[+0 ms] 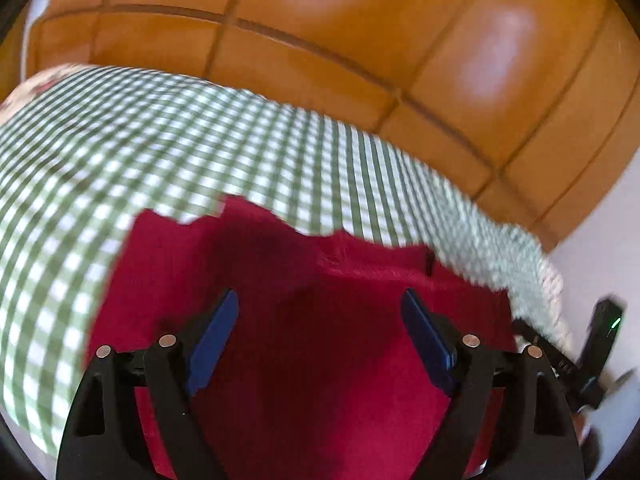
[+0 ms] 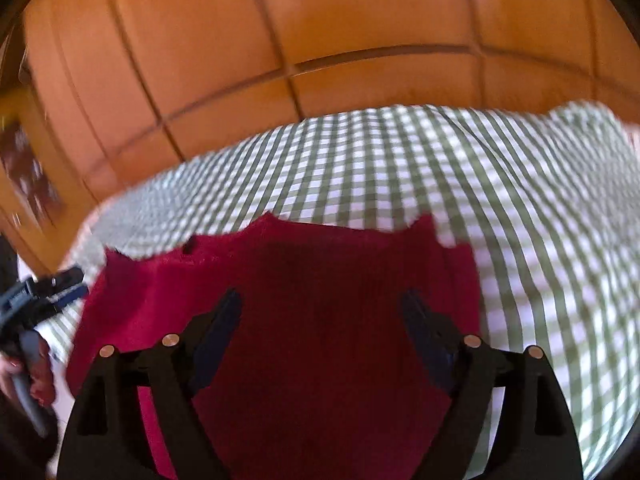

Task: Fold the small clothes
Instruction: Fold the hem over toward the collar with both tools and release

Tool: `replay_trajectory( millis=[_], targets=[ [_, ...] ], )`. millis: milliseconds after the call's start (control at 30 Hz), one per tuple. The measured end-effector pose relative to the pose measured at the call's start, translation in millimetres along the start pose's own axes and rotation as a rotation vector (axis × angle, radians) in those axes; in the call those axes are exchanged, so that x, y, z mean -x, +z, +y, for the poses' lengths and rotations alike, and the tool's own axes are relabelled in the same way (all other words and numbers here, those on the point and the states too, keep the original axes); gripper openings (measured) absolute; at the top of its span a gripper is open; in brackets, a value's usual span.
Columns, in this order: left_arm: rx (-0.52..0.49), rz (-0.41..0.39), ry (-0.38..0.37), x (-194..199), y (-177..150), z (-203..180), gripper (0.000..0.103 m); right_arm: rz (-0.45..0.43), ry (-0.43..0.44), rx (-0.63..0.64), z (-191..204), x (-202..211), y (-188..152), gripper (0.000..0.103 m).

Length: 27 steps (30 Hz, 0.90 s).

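Observation:
A dark red knitted garment (image 1: 304, 280) lies on a green-and-white checked cloth (image 1: 160, 140). In the left wrist view my left gripper (image 1: 320, 300) stands open above the garment, its blue pads (image 1: 212, 340) wide apart with nothing between them. The right wrist view shows the same red garment (image 2: 304, 280) on the checked cloth (image 2: 480, 184), with my right gripper (image 2: 322, 300) open over it and holding nothing. At that view's left edge the other gripper (image 2: 44, 288) and a hand (image 2: 24, 376) appear, blurred.
Orange-brown floor tiles (image 1: 360, 40) stretch beyond the cloth's far edge. The other gripper's black body with a green light (image 1: 600, 340) shows at the right edge of the left wrist view. Dark, blurred objects (image 2: 28, 176) sit at the far left of the right wrist view.

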State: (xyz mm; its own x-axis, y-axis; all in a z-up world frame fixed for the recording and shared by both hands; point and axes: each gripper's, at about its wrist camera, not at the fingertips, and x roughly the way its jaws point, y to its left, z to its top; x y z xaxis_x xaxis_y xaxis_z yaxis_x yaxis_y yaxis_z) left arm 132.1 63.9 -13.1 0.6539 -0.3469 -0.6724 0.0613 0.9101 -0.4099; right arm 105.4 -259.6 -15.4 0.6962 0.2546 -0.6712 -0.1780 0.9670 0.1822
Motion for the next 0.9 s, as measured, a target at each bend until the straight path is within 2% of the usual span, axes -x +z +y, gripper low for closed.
replay_trajectory(
  millis=[100,133,200,267,367,433,567,700,900],
  targets=[
    [-0.109,0.059,0.081,-35.0,0.9,-21.1,0.082,0.069,-0.071,0.059,4.3,-27.5,-0.6,0.082],
    [-0.147,0.075,0.145,-50.1,2.5,-25.5,0.082,0.087,-0.107,0.068,1.4,-41.1,0.8,0.082],
    [-0.162,0.074,0.194,-66.0,4.5,-24.0,0.082,0.11,-0.151,0.073,-3.7,-59.6,1.7,0.082],
    [-0.148,0.086,0.241,-84.3,3.7,-9.8,0.082,0.111,-0.173,0.06,-12.4,-71.0,1.5,0.088],
    [-0.134,0.053,0.224,-94.4,1.9,6.3,0.082,0.111,-0.185,0.031,-23.6,-83.3,-0.4,0.097],
    [-0.135,0.058,0.226,-97.8,3.2,7.9,0.084,0.11,-0.202,0.033,-23.1,-87.1,1.5,0.101],
    [-0.129,0.049,0.202,-97.5,2.3,7.4,0.086,0.096,-0.216,0.042,-20.2,-84.8,-1.0,0.101],
    [-0.111,0.02,0.169,-81.3,-1.1,7.5,0.086,0.09,-0.211,0.038,-19.8,-86.1,-0.8,0.101],
    [-0.193,-0.042,0.189,-42.9,-28.4,9.0,0.086,0.083,-0.212,0.039,-17.7,-84.3,-1.4,0.101]
  ],
)
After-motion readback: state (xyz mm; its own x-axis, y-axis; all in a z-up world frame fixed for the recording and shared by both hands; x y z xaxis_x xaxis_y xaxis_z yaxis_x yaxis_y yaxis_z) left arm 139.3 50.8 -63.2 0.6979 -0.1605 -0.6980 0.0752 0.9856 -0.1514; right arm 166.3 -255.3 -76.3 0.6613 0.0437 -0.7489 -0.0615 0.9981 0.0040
